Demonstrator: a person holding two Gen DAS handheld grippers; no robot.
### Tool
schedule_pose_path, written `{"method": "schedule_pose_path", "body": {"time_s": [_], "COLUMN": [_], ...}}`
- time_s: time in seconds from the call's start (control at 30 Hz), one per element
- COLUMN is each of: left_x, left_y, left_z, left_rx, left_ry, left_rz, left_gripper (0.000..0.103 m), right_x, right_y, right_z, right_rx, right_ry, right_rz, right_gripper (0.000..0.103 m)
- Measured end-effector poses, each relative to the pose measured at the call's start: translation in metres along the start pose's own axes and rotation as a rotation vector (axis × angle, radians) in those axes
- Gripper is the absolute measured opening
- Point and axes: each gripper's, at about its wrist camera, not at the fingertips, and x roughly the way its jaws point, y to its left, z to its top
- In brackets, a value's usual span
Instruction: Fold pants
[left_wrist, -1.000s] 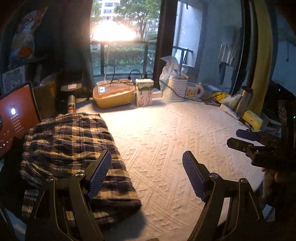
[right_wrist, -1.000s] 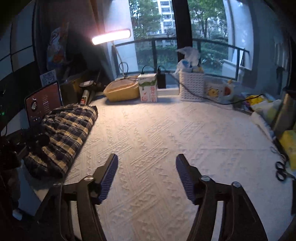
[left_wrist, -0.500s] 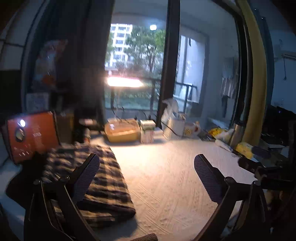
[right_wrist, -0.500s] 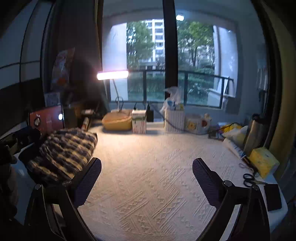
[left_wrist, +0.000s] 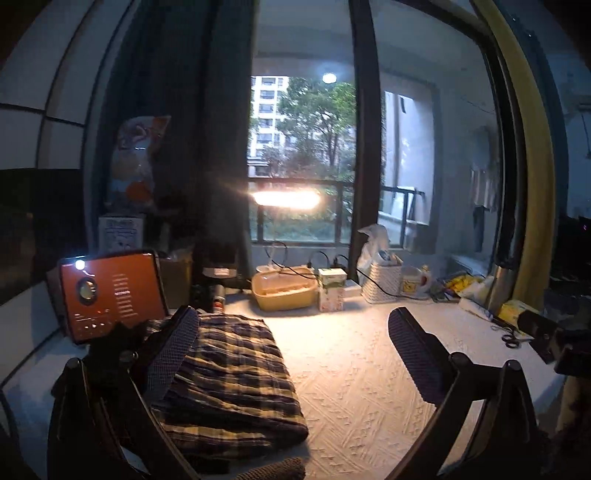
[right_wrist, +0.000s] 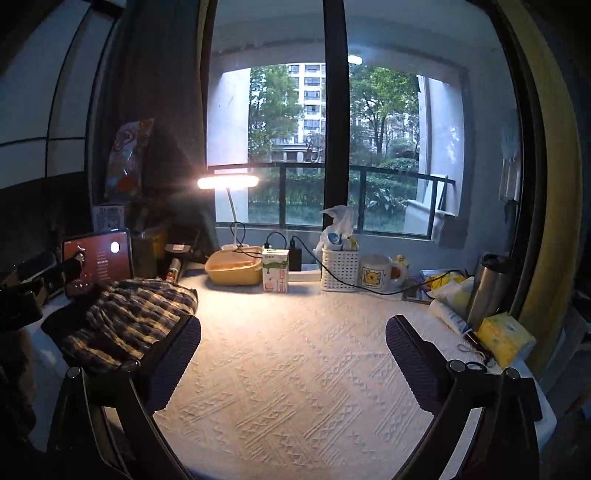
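The plaid pants lie folded in a thick stack at the left side of the white textured table cover. They also show in the right wrist view at the left. My left gripper is open and empty, raised above the table with its left finger over the pants' edge. My right gripper is open and empty above the middle of the cover. The other gripper shows at the right edge of the left wrist view.
A lit tablet stands behind the pants. Along the window are a yellow tub, a carton, a white basket, a mug and a lit lamp. A steel flask, tissue pack and scissors sit right.
Both grippers have lifted and tilted up, away from the table, and both have opened wider. The pants have not moved.
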Motion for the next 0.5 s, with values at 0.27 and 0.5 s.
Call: {"method": "schedule_pose_path", "body": {"time_s": [0.27, 0.5], "left_x": [0.004, 0.008], "left_y": [0.001, 0.009], "left_z": [-0.008, -0.013], "left_rx": [0.005, -0.021], "left_ry": [0.031, 0.048], "left_rz": [-0.019, 0.003], "left_gripper": [0.102, 0.102], "right_x": [0.003, 0.013], "right_y": [0.002, 0.005], "right_z": [-0.005, -0.009], "right_rx": [0.026, 0.019], "right_ry": [0.028, 0.06], "right_rz": [-0.007, -0.009], "right_gripper": [0.101, 0.101]}}
